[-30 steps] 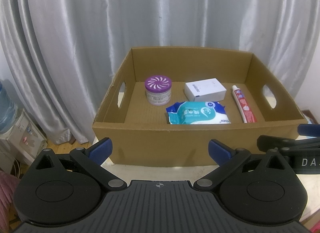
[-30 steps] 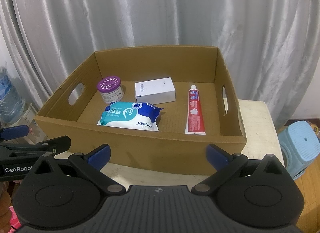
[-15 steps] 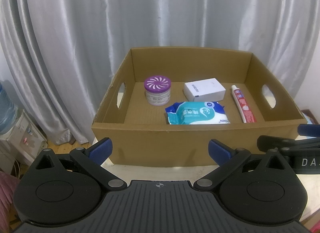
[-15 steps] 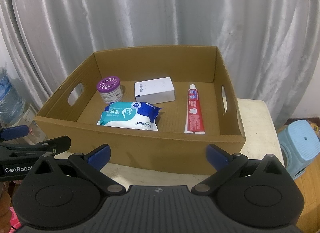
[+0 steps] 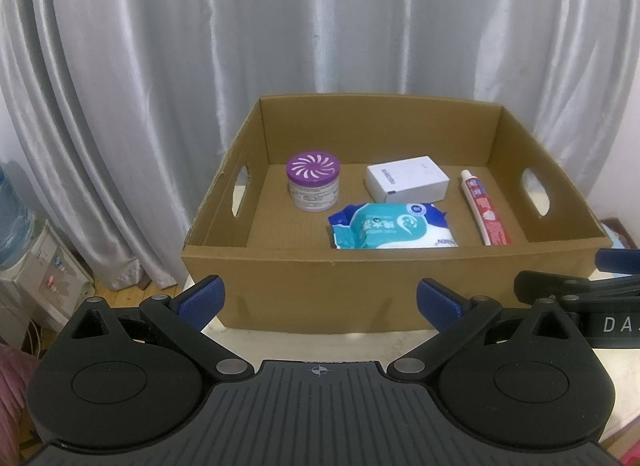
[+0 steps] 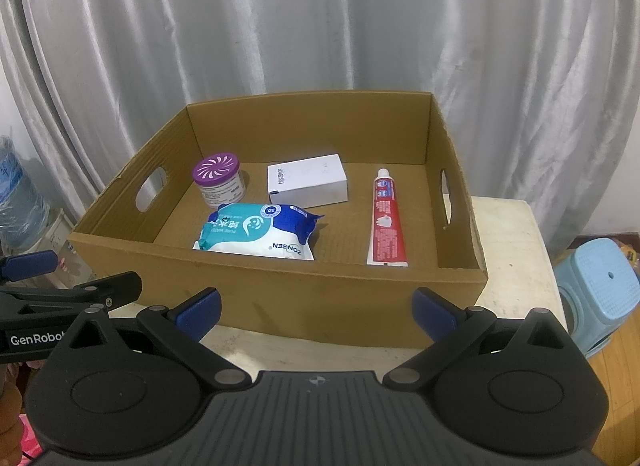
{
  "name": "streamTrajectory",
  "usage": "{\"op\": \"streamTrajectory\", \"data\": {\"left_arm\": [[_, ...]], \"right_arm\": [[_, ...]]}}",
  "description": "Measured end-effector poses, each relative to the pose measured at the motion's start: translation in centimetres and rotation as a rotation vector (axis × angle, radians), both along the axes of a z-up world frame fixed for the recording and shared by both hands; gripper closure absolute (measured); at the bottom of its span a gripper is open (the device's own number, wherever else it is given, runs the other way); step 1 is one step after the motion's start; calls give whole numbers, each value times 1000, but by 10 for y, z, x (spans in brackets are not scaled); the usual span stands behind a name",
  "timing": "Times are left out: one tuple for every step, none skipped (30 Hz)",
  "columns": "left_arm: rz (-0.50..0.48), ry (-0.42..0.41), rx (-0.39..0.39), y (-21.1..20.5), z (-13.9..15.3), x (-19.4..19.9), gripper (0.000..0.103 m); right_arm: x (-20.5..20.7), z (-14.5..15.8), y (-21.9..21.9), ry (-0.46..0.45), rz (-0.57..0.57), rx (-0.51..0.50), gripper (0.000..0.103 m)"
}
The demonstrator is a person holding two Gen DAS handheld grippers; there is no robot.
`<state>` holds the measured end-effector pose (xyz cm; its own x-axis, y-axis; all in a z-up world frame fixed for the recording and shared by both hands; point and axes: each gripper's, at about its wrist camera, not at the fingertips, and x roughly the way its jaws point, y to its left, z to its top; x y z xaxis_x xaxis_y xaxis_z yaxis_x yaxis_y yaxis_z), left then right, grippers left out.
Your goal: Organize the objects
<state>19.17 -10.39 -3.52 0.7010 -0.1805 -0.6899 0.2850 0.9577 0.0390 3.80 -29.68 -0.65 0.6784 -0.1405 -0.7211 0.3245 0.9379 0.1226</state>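
Note:
A shallow cardboard box with handle cut-outs stands on a pale table. Inside it are a purple-lidded jar, a white carton, a teal and blue wet-wipes pack and a red toothpaste tube. My left gripper is open in front of the box's near wall, holding nothing. My right gripper is open too, also short of the near wall and empty. Each gripper shows at the edge of the other's view.
Grey curtains hang behind the box. A water dispenser stands at the left on the floor. A light-blue plastic stool stands to the right of the table. Bare tabletop lies right of the box.

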Motion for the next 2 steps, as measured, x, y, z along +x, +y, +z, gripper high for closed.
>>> {"op": "streamTrajectory", "data": {"left_arm": [[0,0,0,0,0,0,1],[1,0,0,0,0,0,1]], "right_arm": [[0,0,0,0,1,0,0],[0,0,0,0,0,-1,0]]}}
